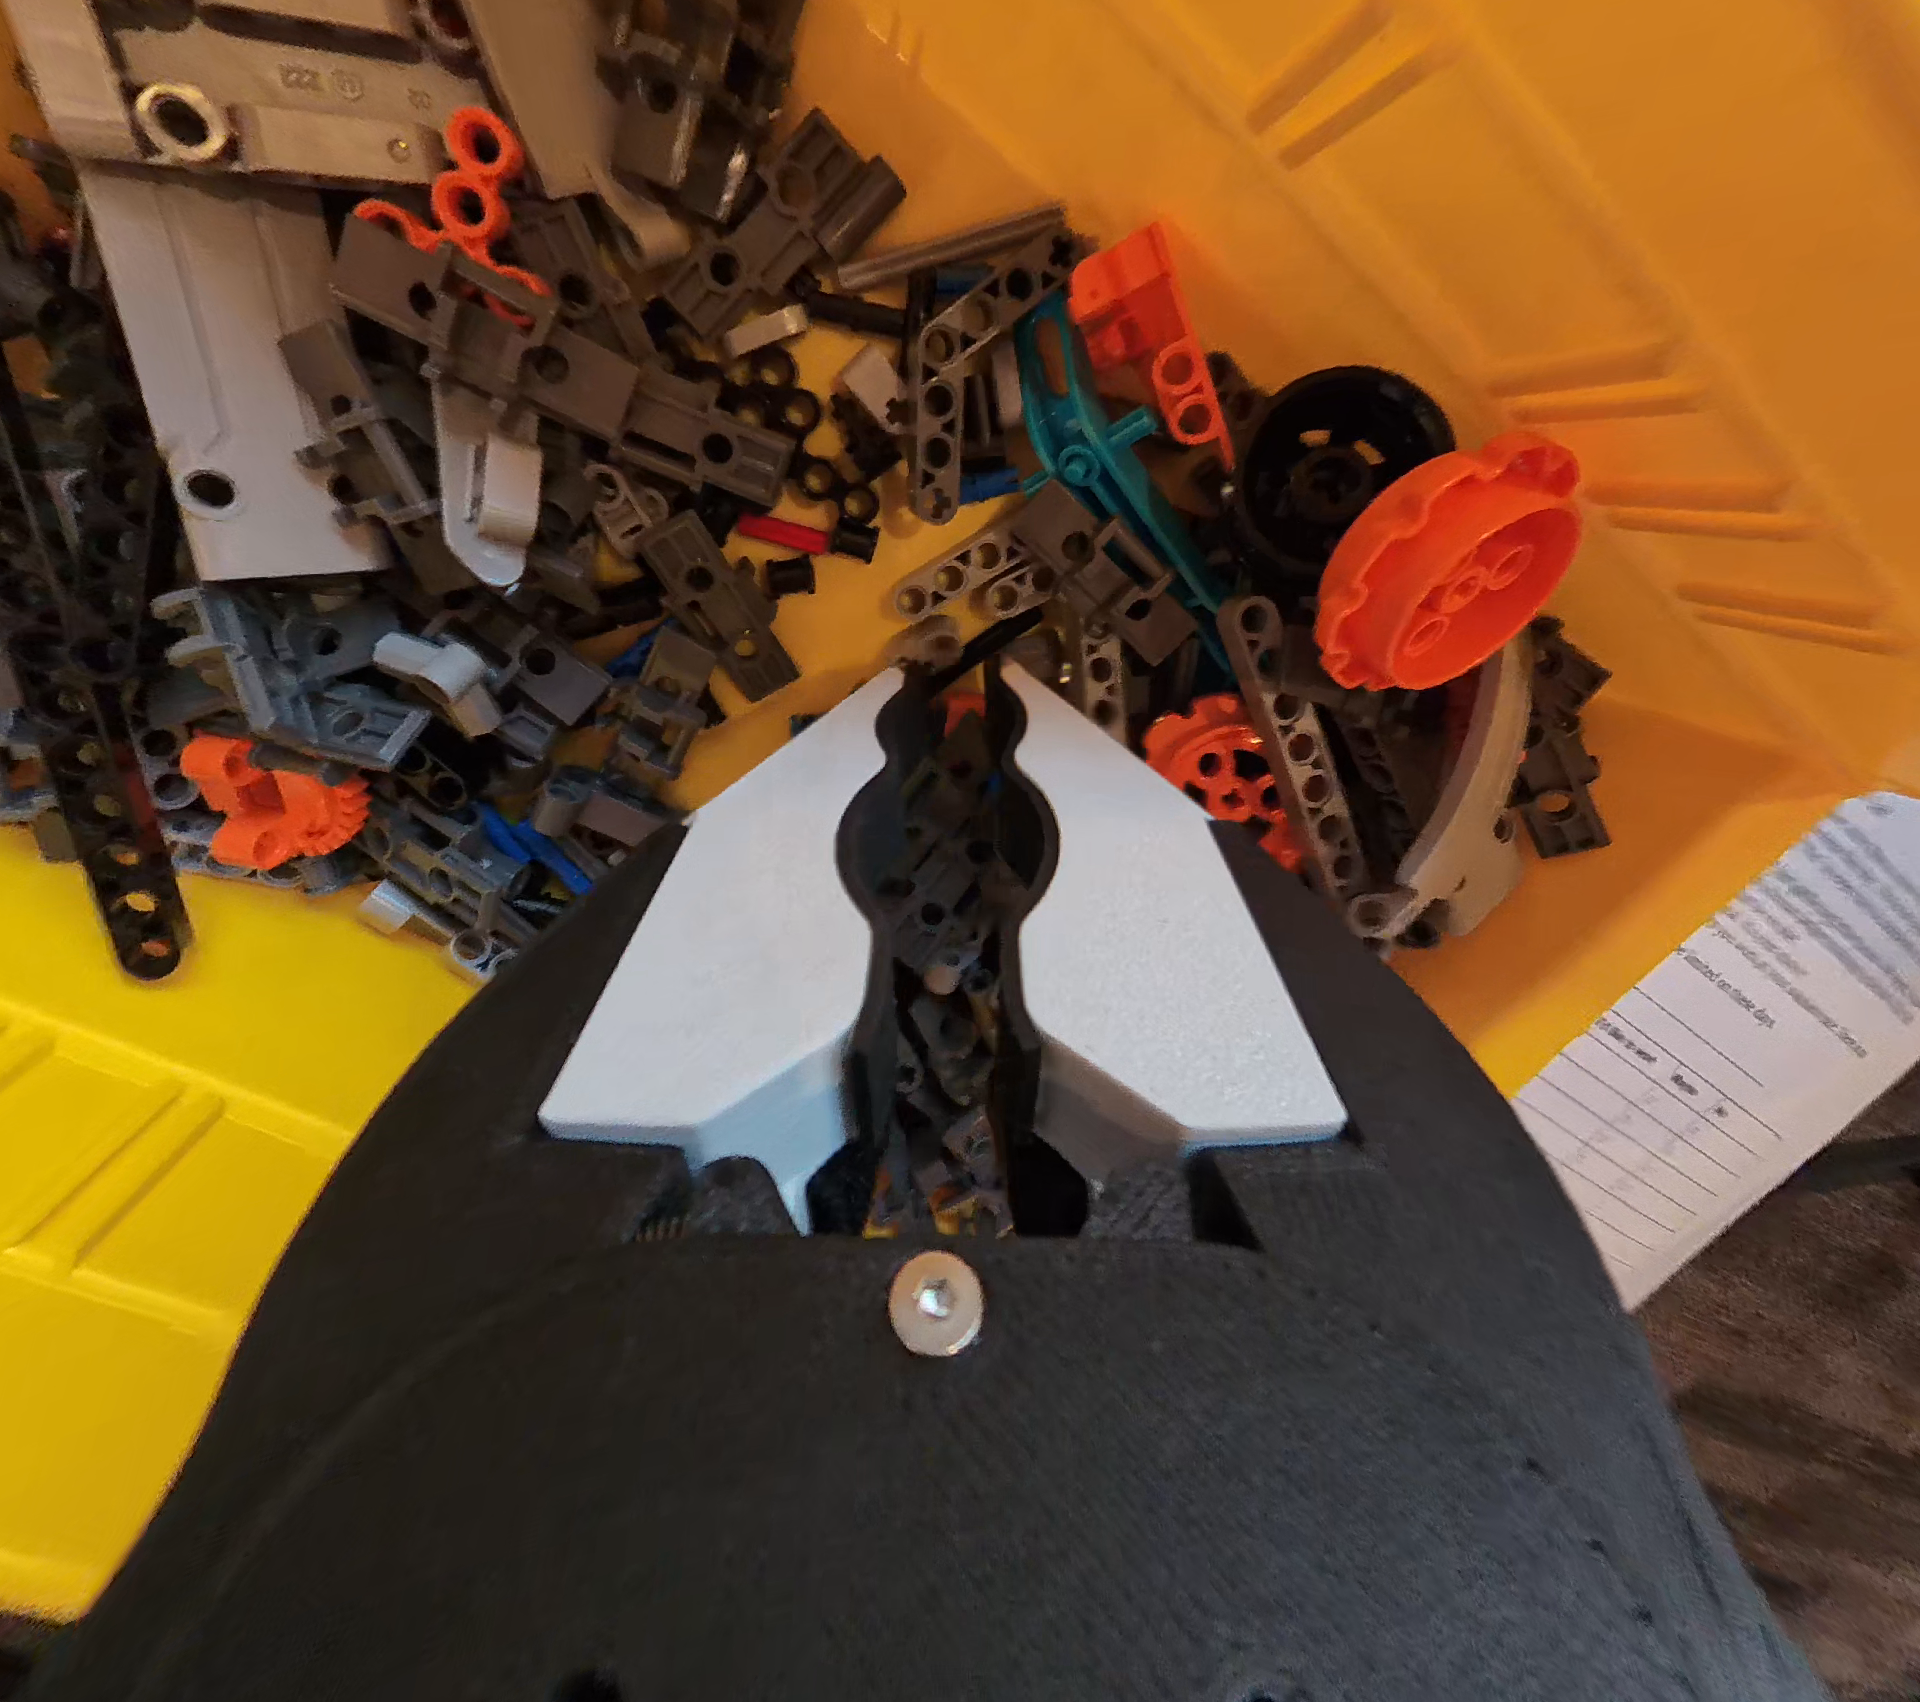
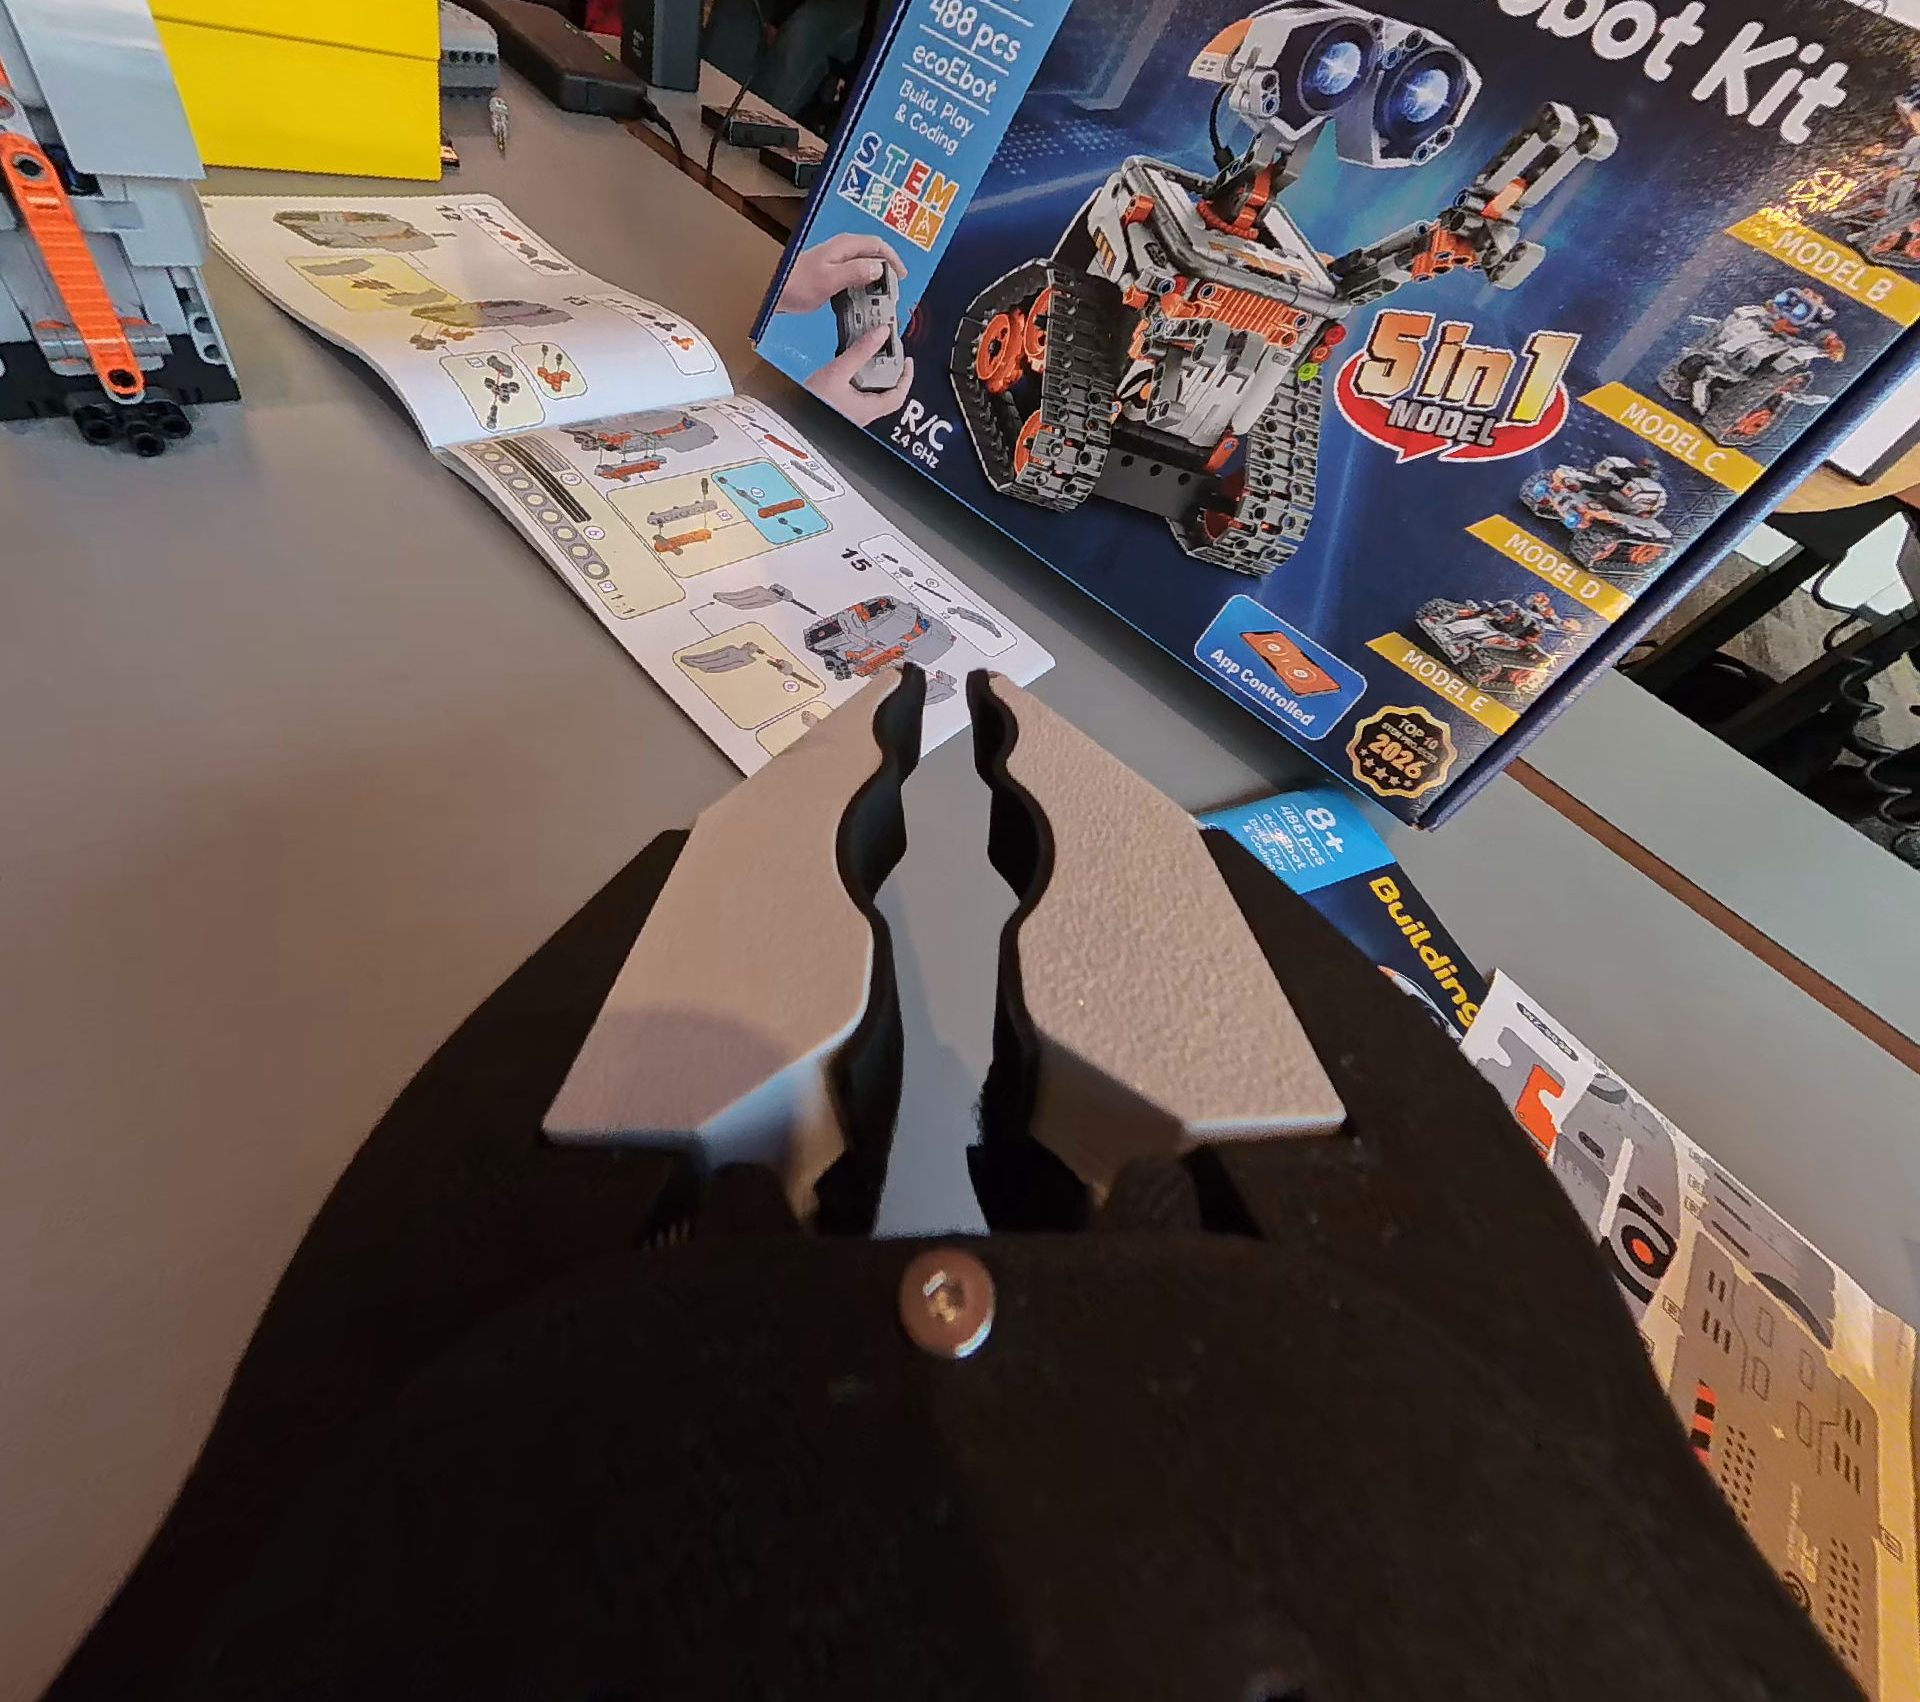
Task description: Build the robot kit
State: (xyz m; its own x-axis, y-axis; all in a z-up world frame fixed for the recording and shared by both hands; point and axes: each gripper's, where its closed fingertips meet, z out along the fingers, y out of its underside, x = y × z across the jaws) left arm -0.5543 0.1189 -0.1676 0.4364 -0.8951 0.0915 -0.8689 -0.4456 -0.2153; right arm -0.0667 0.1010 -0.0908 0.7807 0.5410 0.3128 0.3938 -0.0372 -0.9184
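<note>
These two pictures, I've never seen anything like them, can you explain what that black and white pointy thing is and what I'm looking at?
Each picture comes from a camera mounted on a hand-held claw, looking forward along its two fingers. A person holds one claw in each hand; there is no robot arm.

The left claw reaches into a yellow bin of grey, black and orange building pieces. Its tips are close together and seem to pinch a thin black rod.

The right claw hovers over a grey table, slightly open and empty. Before it lie an open instruction booklet, a toy kit box and a partly built model.
</note>
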